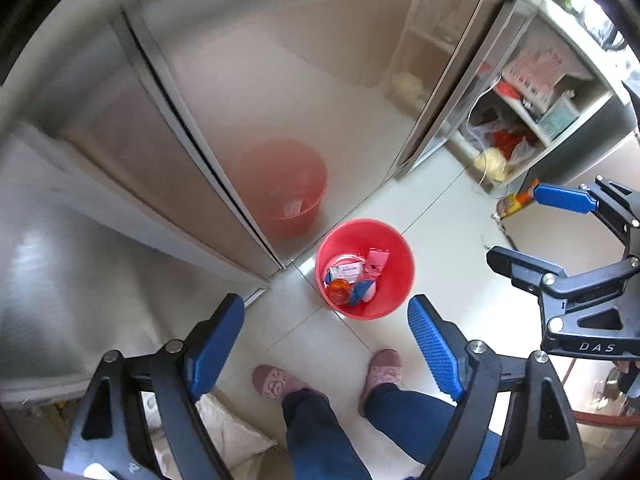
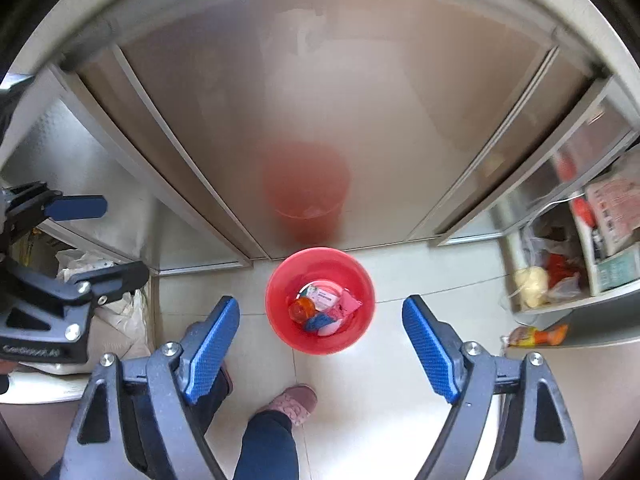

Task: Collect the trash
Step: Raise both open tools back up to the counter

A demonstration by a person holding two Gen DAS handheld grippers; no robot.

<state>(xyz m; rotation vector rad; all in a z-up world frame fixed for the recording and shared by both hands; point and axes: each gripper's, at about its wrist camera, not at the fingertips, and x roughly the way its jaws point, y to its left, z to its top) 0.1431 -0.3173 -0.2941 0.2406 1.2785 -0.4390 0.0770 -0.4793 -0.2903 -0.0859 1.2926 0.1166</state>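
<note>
A red bucket [image 2: 320,300] stands on the pale tiled floor [image 2: 420,280], right up against a shiny metal cabinet door [image 2: 320,120], and the door shows a soft red picture of the bucket like a mirror. Inside the bucket lies the trash [image 2: 324,308]: an orange round thing, a white paper with print on it, a pink piece and something blue and white. The right tongs [image 2: 320,332] hang high above the bucket and point down at it. Their two blue pads stand far apart, one on each side of the bucket in the right wrist view, and nothing is between them. The left tongs [image 1: 326,344] are also up high and wide open, with nothing held. In the left wrist view the bucket [image 1: 365,268] sits a little beyond them and to the right. Each pair of tongs can be seen from the other camera, off to the side, with blue tips spread. Under the tongs are the person's legs in dark blue trousers and two pink slippers [image 1: 276,382] on the floor near the bucket. To the right is an open shelf [image 2: 580,304] with bags, boxes and a pale yellow lump. A small orange and yellow packet [image 2: 536,336] lies on the floor beside the shelf. A white sack [image 2: 116,320] sits low on the left.
</note>
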